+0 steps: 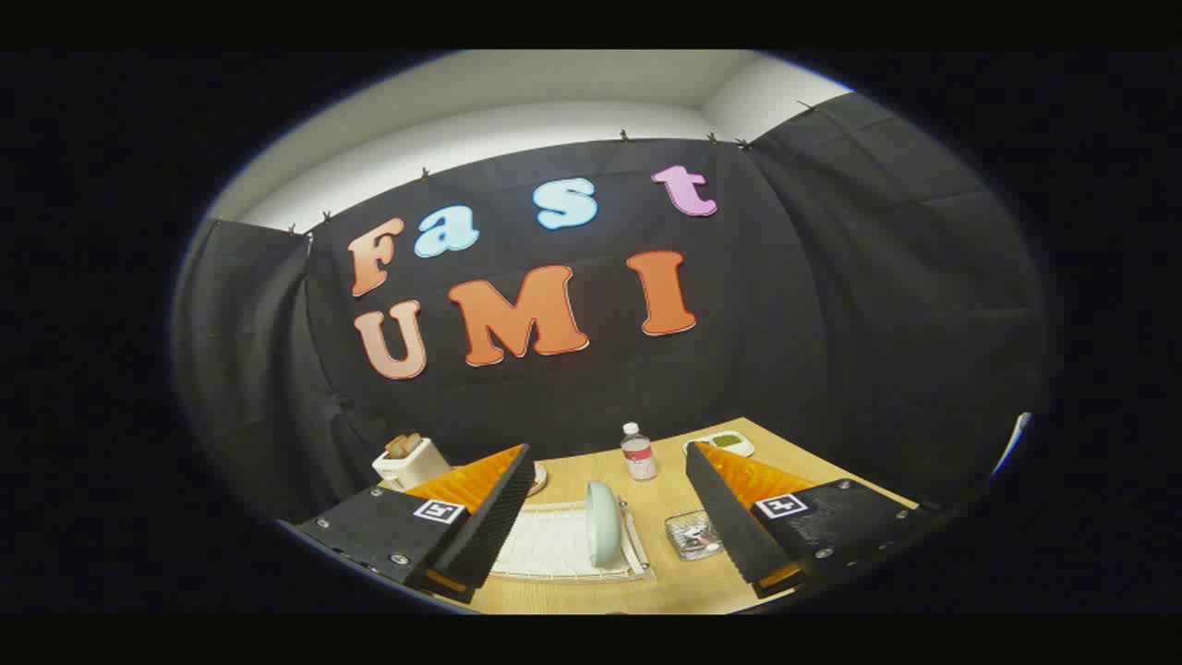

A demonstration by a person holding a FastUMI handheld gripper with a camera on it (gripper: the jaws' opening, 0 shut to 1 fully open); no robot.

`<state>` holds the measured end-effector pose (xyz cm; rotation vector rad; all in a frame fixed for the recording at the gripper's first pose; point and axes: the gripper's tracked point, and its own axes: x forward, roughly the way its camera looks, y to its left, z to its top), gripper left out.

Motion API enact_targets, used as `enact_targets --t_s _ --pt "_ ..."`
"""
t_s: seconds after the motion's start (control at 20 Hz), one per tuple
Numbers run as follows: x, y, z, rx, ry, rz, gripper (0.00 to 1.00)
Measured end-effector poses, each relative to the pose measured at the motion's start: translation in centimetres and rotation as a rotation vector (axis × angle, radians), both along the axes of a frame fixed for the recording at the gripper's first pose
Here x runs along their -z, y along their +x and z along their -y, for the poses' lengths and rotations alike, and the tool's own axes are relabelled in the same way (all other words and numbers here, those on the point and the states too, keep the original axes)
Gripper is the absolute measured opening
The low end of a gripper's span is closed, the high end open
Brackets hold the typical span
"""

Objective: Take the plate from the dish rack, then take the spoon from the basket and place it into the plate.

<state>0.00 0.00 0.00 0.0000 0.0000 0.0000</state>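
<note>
On the light wooden table (665,582) a small plastic water bottle (638,452) with a white cap is seen upright beyond the fingers, and past the right finger a white dish (720,444) with something green in it lies near the table's far edge. A white toaster (410,461) with brown slices in its slots is seen beyond the left finger, close to the black cloth wall. A small clear glass container (693,535), square with rounded corners, rests just beside the right finger's inner face. Nothing is seen standing between the fingers and the rack.

The white dish rack (554,547) is made of thin bars and lies flat. The pale green plate (602,524) is held upright on edge in it, smooth and rounded.

The gripper (611,480) is spread wide, with nothing held; its black ribbed pads face each other. The plate is found between the two fingers, low and just ahead of them, untouched by either. The spoon and the basket cannot be made out
</note>
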Motion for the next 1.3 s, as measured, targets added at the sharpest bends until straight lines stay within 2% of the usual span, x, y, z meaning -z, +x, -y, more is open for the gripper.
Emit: enact_targets --t_s 0.65,0.95,1.3 --pt "1.6 -0.3 -0.8 -0.006 -0.070 -0.047 0.98" --pt "2.8 1.6 -0.5 0.033 -0.100 -0.070 0.98" --pt "8.8 6.2 -1.4 0.058 -0.214 -0.276 0.98"
